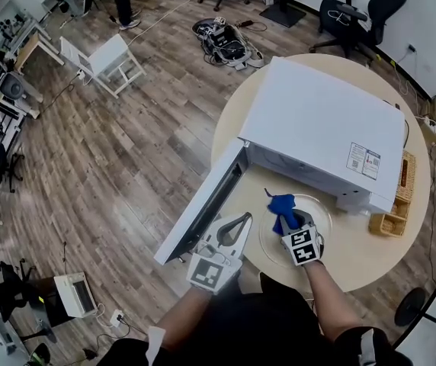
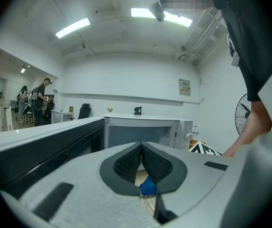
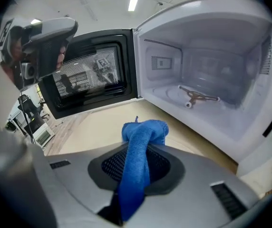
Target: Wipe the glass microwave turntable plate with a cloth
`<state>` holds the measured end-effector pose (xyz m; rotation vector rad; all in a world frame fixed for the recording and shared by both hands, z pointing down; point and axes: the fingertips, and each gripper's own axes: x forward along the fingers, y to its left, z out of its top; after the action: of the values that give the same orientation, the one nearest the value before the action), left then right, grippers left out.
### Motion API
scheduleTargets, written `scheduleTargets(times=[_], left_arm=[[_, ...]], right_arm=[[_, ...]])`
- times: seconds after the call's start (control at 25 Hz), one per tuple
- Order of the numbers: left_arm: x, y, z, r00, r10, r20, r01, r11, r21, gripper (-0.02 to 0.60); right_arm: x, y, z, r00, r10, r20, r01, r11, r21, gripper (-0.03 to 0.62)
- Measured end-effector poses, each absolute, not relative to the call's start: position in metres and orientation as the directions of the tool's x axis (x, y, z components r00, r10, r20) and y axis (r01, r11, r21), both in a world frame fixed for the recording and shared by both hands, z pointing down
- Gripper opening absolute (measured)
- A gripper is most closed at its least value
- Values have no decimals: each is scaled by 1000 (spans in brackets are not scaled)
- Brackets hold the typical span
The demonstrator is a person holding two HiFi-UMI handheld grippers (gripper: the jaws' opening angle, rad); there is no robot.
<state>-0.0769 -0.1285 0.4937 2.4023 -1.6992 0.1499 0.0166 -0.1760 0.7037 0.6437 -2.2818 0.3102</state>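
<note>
The glass turntable plate (image 1: pixel 322 213) lies flat on the round wooden table (image 1: pixel 355 261), in front of the open white microwave (image 1: pixel 321 124). My right gripper (image 1: pixel 286 218) is over the plate's left part, shut on a blue cloth (image 1: pixel 281 207) that bunches out past the jaws (image 3: pixel 144 133). My left gripper (image 1: pixel 242 221) hovers just left of the plate beside the open door (image 1: pixel 203 208); its jaws meet at the tips with nothing between them (image 2: pixel 140 145). A bit of the blue cloth (image 2: pixel 148 187) shows behind them.
The microwave cavity (image 3: pixel 207 65) is bare except for the roller support (image 3: pixel 197 97). A wicker basket (image 1: pixel 398 204) stands at the table's right edge. Office chairs (image 1: pixel 355 14), a cable heap (image 1: pixel 226 43) and a white stool (image 1: pixel 104 63) are on the wooden floor.
</note>
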Motion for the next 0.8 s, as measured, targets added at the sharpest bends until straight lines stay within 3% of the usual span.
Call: scheduleTargets(times=[0.36, 0.8], left_arm=[[-80, -132, 497, 340, -919, 202, -940, -322, 116, 6], [-67, -135, 490, 384, -902, 195, -923, -374, 90, 6]], right_arm=[[18, -180, 704, -541, -373, 754, -520, 852, 49, 66], [47, -190, 705, -426, -451, 784, -623, 775, 107, 64]])
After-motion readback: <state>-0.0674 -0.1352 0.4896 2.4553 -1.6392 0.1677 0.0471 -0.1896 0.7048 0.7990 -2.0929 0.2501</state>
